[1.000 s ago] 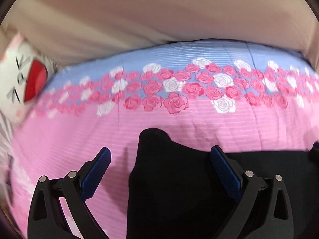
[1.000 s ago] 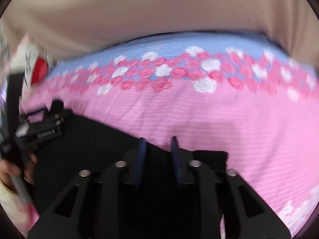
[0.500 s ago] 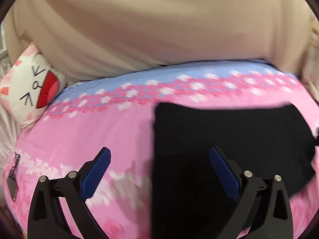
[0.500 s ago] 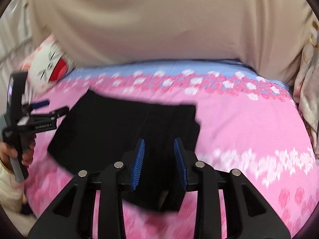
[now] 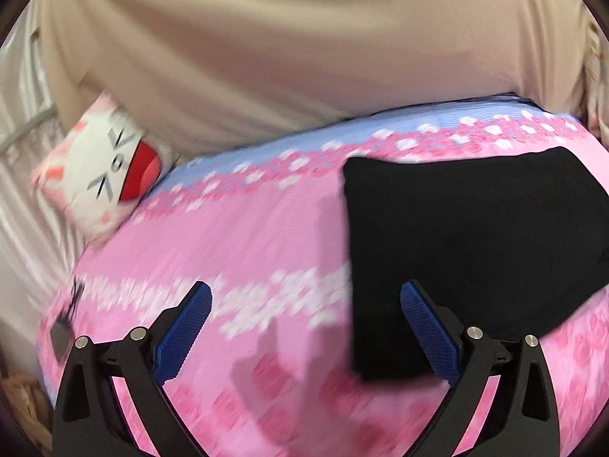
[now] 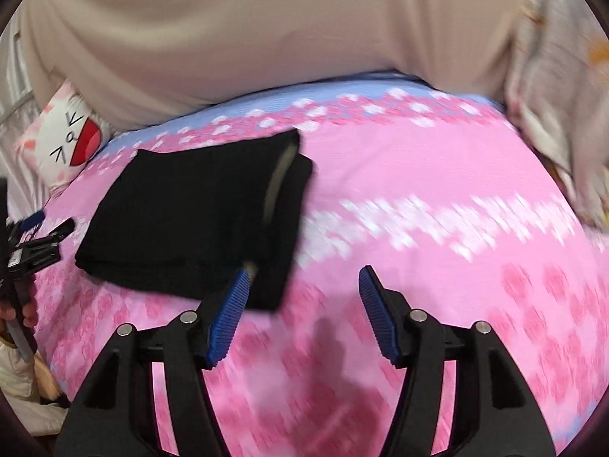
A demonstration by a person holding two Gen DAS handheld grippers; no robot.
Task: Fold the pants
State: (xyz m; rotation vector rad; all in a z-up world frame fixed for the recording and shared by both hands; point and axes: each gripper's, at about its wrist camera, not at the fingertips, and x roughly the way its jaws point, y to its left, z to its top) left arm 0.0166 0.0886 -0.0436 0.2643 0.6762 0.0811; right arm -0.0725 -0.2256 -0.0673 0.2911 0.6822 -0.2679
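Observation:
The black pants (image 5: 468,236) lie folded into a flat rectangle on the pink flowered bedspread (image 5: 243,236). In the left wrist view my left gripper (image 5: 304,327) hangs open above the bed, its right blue pad in front of the pants' near left corner, nothing between the fingers. In the right wrist view the pants (image 6: 190,221) lie ahead to the left, a pale waistband edge showing at their right side. My right gripper (image 6: 302,312) is opening, with nothing between its jaws; its left pad overlaps the pants' near corner in the picture. The left gripper (image 6: 34,236) shows at the far left edge.
A white and pink cat-face pillow (image 5: 102,175) rests at the bed's far left. A beige curtain (image 5: 304,57) hangs behind the bed. Pale flowered bedding (image 6: 552,95) is piled at the far right. A small dark object (image 5: 61,335) lies near the bed's left edge.
Both grippers pulled back from the pants toward the near side of the bed. My right gripper, earlier shut on the black cloth, has let it go and opened. The pants now lie flat.

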